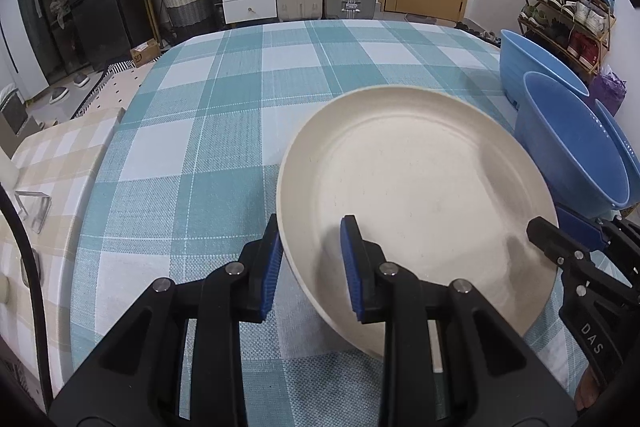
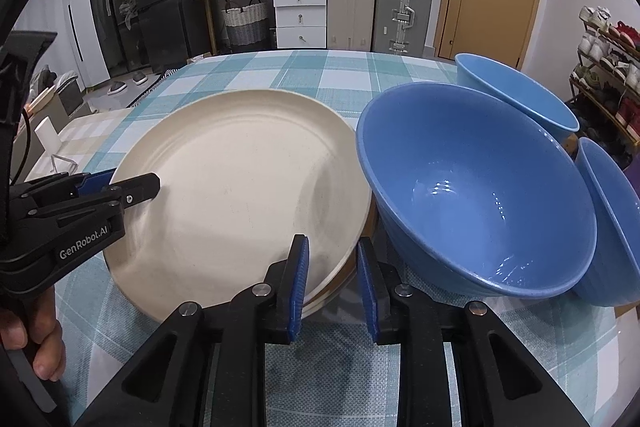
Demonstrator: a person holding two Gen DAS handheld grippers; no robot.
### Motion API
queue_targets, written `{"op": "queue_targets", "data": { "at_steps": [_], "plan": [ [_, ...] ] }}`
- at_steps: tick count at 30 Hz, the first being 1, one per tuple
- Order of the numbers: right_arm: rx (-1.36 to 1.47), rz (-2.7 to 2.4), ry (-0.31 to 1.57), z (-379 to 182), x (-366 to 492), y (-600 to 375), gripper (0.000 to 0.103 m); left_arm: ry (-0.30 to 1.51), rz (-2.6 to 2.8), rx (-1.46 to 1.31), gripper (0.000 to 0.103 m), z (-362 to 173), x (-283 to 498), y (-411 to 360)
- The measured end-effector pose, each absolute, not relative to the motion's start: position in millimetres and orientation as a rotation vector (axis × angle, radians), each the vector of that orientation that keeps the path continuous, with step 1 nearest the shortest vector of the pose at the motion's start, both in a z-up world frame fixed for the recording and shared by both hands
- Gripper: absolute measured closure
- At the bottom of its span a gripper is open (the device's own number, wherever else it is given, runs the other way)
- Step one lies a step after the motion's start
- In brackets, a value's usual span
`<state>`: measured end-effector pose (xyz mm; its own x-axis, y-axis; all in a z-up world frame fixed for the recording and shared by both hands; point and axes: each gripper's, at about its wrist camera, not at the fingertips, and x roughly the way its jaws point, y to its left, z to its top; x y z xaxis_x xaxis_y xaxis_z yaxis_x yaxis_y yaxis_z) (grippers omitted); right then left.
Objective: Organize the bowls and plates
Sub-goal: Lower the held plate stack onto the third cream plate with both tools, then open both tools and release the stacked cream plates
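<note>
Left hand-held gripper (image 1: 312, 267) straddles cream plate (image 1: 416, 195) rim, released; right hand-held gripper (image 2: 334, 283) likewise, blue bowl (image 2: 476, 195) just right; bench (image 1: 208, 131) bare ahead-left.

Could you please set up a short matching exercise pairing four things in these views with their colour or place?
Things:
1. plate
2. nearest bowl
3. tablecloth
4. left gripper

Descriptions:
A. blue
B. teal and white checks
C. cream
D. straddling the plate's rim

Pairs: 1-C, 2-A, 3-B, 4-D
</note>
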<state>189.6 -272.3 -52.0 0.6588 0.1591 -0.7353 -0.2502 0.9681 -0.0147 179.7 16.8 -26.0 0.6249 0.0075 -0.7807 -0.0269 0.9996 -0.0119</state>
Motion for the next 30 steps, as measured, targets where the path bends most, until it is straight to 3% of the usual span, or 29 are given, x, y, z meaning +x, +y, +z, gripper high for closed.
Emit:
{"op": "queue_targets", "data": {
  "at_steps": [9,11,13,16,19,22,26,29,30],
  "plan": [
    [-0.104,0.254,0.829,-55,190,-276,0.078,0.92,-0.014,-0.066,0.074,-25,181,23],
    [-0.097,0.266,0.833,-54,189,-276,0.076,0.915,-0.029,-0.088,0.067,-22,179,26],
    [-0.091,0.288,0.829,-53,185,-276,0.075,0.908,-0.037,-0.103,0.051,-17,177,27],
    [-0.102,0.323,0.813,-48,180,-272,0.073,0.893,-0.05,-0.109,0.04,-7,171,25],
    [-0.101,0.354,0.798,-43,175,-268,0.06,0.873,-0.046,-0.097,0.023,4,165,22],
    [-0.089,0.374,0.783,-36,170,-267,0.049,0.851,-0.051,-0.092,0.022,16,157,19],
    [-0.054,0.404,0.753,-25,162,-273,0.021,0.825,-0.063,-0.091,0.015,31,147,14],
    [-0.033,0.407,0.733,-15,156,-280,0.015,0.809,-0.071,-0.094,0.0,41,139,10],
    [-0.029,0.41,0.728,-12,154,-282,0.014,0.8,-0.072,-0.095,0.001,45,137,8]
  ]
}}
